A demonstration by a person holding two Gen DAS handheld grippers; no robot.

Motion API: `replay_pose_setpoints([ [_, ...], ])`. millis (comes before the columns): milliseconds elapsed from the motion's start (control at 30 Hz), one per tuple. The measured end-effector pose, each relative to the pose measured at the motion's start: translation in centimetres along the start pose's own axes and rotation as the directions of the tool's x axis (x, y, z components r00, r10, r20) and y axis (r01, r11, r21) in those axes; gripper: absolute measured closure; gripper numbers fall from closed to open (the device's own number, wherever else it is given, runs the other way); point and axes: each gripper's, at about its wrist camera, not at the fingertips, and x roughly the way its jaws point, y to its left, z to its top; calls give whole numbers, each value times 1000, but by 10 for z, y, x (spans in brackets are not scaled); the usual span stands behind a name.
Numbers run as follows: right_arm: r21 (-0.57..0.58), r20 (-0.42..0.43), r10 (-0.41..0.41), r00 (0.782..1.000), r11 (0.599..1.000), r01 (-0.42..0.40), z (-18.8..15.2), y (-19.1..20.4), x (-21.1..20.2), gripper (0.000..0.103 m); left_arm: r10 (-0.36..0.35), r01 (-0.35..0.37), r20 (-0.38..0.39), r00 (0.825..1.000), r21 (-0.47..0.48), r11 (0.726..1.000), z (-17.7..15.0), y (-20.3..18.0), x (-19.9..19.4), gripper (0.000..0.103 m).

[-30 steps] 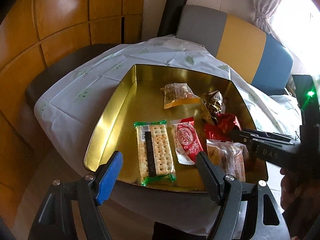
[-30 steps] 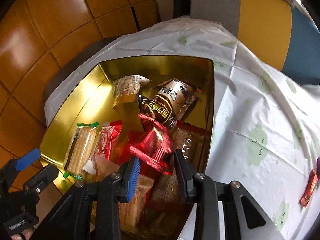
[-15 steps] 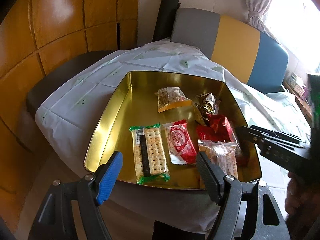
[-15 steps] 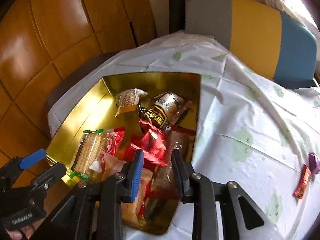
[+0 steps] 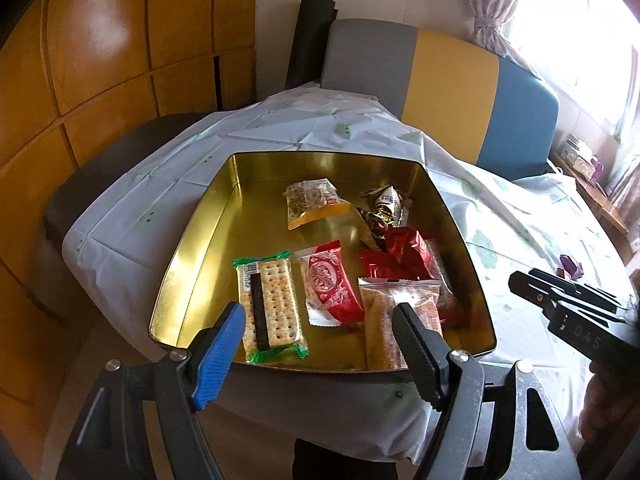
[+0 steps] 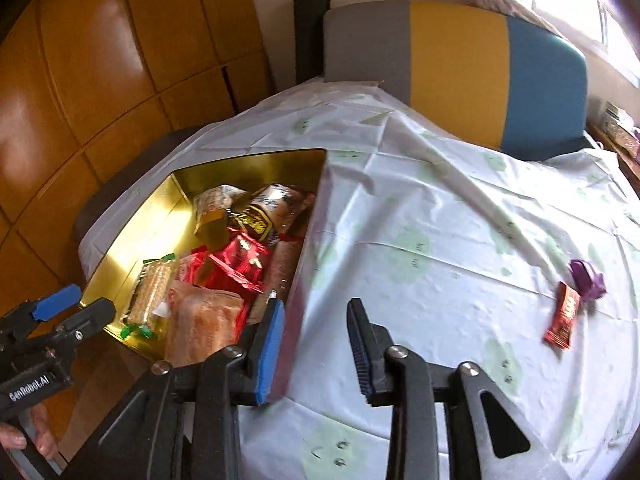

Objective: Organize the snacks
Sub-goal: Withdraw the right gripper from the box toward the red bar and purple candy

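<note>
Desk [image 6: 420, 208] under white cloth, striped chair behind. Gold tin [image 5: 192, 248] holds most snacks; red packet [image 6: 562, 316] and purple sweet [image 6: 586, 276] loose on cloth, well apart from tin. Right gripper [image 6: 316, 340] jaws apart, empty, beside tin wall. Left gripper [image 5: 320, 340] jaws apart, empty. Risk: right gripper's near finger knocks tin while reaching; flat packet slides on cloth.

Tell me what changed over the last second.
The right gripper released the red packet into the gold tin, opened, and swung right toward the loose snacks on the tablecloth. The left gripper stayed open over the tin.
</note>
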Motion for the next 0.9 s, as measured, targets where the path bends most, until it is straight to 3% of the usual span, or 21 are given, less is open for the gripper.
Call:
replay_pose_setpoints([
  [433, 165, 45, -132, 990, 979, 123, -27, -77, -39, 64, -13, 11, 28, 1000, 87, 996, 3, -25, -10, 27],
  [567, 223, 60, -222, 973, 953, 203, -38, -104, -60, 62, -30, 26, 26, 999, 123, 992, 2, -38, -10, 27],
  [667, 261, 51, -324, 945, 917, 300, -48, -128, -73, 62, -50, 45, 25, 998, 163, 986, 2, -51, -11, 27],
  [900, 404, 2, -298, 955, 873, 272, -72, -178, -83, 62, -106, 97, 19, 994, 264, 960, 2, -90, -16, 27],
])
